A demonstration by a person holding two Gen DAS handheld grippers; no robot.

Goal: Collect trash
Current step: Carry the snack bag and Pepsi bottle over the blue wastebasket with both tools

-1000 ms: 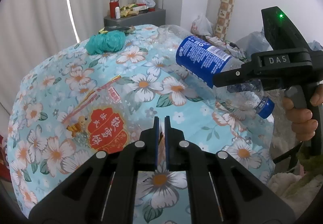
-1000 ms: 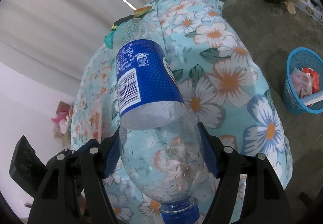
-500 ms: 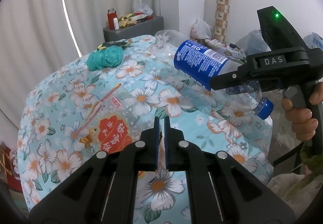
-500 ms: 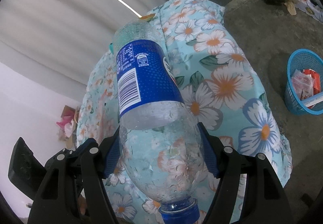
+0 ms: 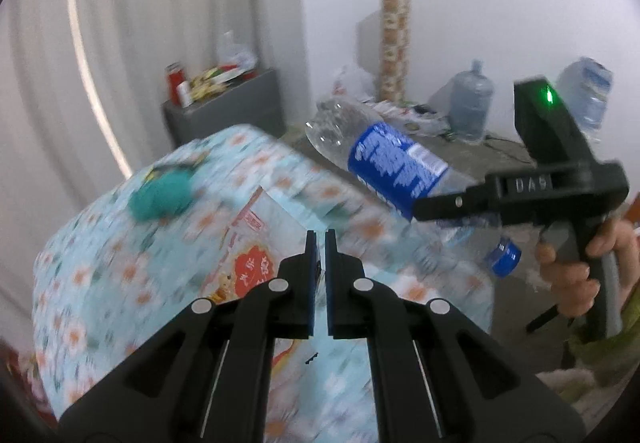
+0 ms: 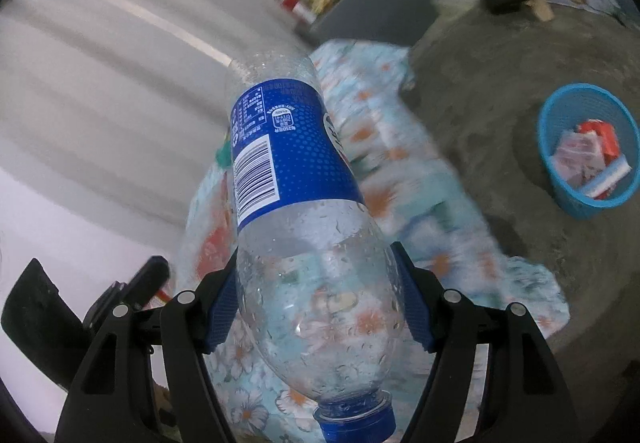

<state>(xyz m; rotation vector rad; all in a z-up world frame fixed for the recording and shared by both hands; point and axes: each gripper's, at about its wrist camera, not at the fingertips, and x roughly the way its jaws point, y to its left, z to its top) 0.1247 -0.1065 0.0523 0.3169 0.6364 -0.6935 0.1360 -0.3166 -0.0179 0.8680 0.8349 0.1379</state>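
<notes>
My left gripper [image 5: 319, 239] is shut on the near edge of a clear snack bag [image 5: 252, 263] with a red and orange print, which hangs lifted off the floral tablecloth [image 5: 80, 283]. To its right, a hand holds my right gripper [image 5: 460, 199], shut on a clear plastic bottle [image 5: 392, 163] with a blue label. In the right wrist view the blue pads [image 6: 222, 307] press the bottle [image 6: 288, 163] on both sides of its lower body, the blue cap pointing toward the camera. A blue trash basket [image 6: 576, 203] stands on the floor at the right.
A teal cloth bundle [image 5: 162, 191] lies on the far part of the table. Behind it stands a grey cabinet [image 5: 224, 115] with small items on top. Water jugs [image 5: 470, 107], a patterned roll [image 5: 394, 47] and bags line the far wall. The basket holds red and white wrappers.
Both grippers have risen and drawn back from the table. The snack bag has come up off the cloth with the left gripper. The bottle stays clamped in the right one.
</notes>
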